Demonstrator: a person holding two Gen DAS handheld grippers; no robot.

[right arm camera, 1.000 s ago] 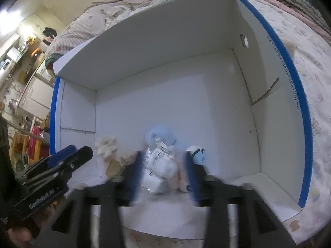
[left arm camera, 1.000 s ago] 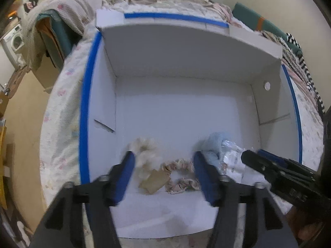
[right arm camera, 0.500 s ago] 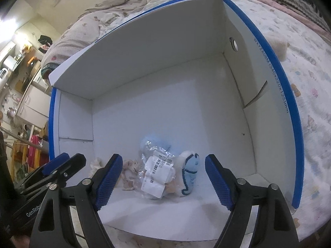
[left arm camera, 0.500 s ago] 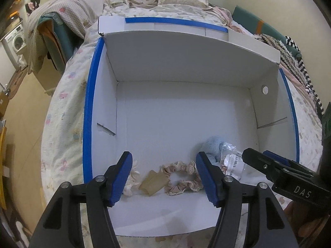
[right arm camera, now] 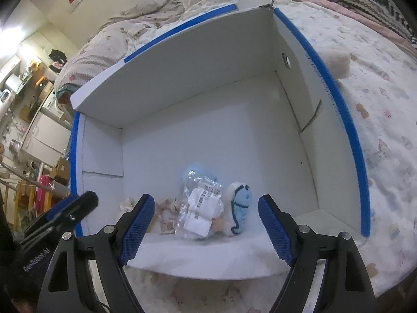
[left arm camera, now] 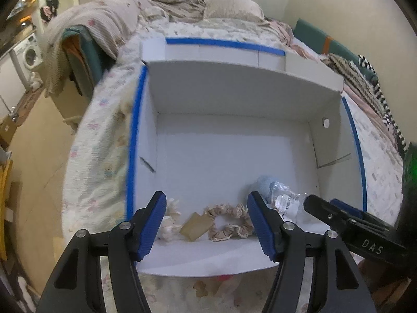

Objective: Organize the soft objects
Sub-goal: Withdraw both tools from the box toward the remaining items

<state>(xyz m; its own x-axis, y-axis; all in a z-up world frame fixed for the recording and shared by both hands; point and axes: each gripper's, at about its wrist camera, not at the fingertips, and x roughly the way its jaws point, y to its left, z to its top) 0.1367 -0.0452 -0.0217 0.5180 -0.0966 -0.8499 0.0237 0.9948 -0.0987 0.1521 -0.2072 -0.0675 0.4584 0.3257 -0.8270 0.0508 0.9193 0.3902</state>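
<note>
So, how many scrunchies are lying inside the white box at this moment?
2. A beige scrunchie lies by the near wall of the white box, with a tan card tag on its left. A cream scrunchie lies farther left, partly behind the left gripper. More may be hidden.

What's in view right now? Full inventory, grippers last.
box: 1, white with blue tape edges, on bed
scrunchie: 1, beige, box near edge
cardboard tag: 1, tan, beside scrunchie
frilly item: 1, cream, left of tag
plastic bag: 1, clear with labels, box front
plush: 1, white and light blue, right of bag
bedspread: 1, floral white, under box
left gripper: 1, black with blue pads, jaws open
right gripper: 1, same, jaws open
</note>
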